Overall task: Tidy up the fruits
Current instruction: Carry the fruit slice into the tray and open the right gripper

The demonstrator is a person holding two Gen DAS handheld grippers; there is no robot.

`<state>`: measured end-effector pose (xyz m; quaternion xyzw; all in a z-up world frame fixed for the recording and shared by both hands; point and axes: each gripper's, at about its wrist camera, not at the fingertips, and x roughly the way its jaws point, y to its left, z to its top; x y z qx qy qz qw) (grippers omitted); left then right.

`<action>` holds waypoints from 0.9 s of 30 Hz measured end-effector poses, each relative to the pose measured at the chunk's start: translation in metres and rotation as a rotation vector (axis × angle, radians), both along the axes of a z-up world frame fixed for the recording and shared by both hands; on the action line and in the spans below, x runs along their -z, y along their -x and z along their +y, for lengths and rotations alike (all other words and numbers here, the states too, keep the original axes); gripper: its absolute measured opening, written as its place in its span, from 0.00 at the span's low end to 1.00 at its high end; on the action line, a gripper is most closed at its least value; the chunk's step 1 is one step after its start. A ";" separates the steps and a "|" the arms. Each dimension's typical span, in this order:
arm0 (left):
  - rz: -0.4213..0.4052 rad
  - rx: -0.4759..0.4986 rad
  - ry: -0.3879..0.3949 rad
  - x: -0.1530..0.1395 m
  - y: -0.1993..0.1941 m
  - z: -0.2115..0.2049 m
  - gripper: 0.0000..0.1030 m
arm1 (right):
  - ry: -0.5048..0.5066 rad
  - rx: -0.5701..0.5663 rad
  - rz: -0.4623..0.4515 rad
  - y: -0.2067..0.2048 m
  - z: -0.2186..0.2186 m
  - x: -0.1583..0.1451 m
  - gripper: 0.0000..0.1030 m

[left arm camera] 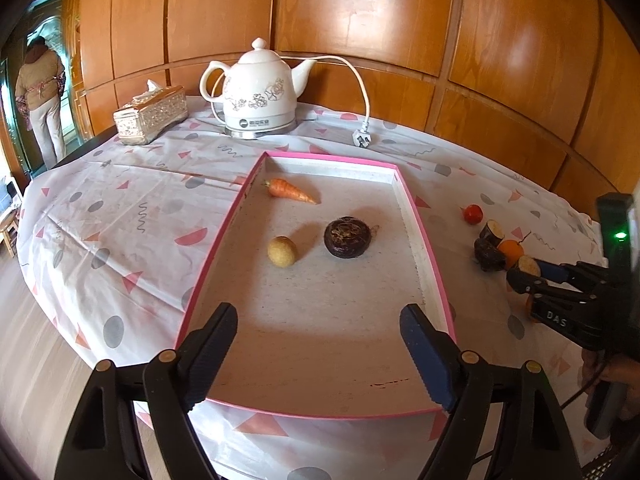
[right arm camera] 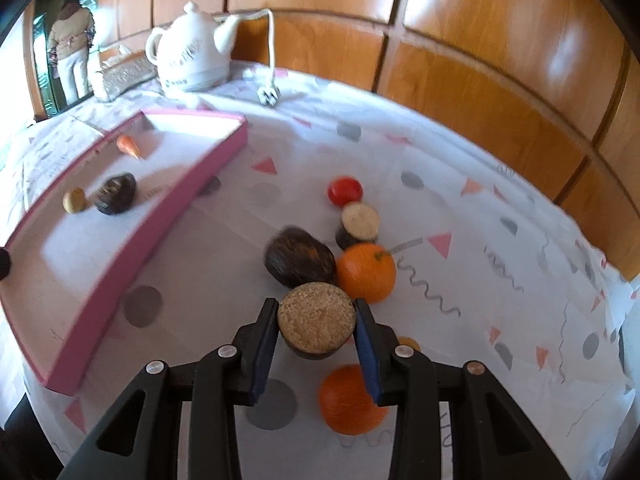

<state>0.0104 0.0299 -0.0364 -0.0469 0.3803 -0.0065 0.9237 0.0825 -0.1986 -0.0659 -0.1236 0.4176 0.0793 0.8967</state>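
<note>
While clamped across its dark rind by the right gripper, fingers narrow and pressing on both sides, cut fruit half with its tan grainy face turned up and toward the camera, just above the surface. Likely light and stiff, a toy-like piece; rounded rind probably slippery, so best held across the widest part as now, never by the flat face. Below and in front of the fingers, an orange, round and prone to roll. Just beyond the held piece, a dark oval fruit touching a second orange with a stalk; behind them another cut half, then a small red fruit, the cluster tightly packed, so a nudge may scatter it. To the left, pink-rimmed tray as the probable destination. Left gripper over its near end, fingers wide and empty. Further in, a small yellow fruit beside a dark round piece, well apart from a carrot near the far wall. Beyond the tray, a white kettle with its loose plug and a tissue box.
</note>
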 end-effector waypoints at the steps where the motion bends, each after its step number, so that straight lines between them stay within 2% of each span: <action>1: -0.001 -0.004 0.003 0.000 0.000 0.001 0.82 | -0.006 -0.008 -0.009 0.002 0.003 -0.003 0.36; 7: -0.003 -0.029 0.019 -0.001 0.001 0.008 0.82 | -0.081 -0.094 -0.036 0.014 0.029 -0.025 0.36; 15: -0.013 -0.111 0.063 -0.004 0.001 0.033 0.82 | -0.174 -0.205 -0.007 0.024 0.068 -0.036 0.36; 22: -0.013 -0.230 0.093 -0.004 0.002 0.069 0.82 | -0.220 -0.296 0.036 0.017 0.112 -0.036 0.36; 27: 0.000 -0.240 0.102 -0.001 0.003 0.074 0.82 | -0.213 -0.307 0.077 0.009 0.131 -0.023 0.36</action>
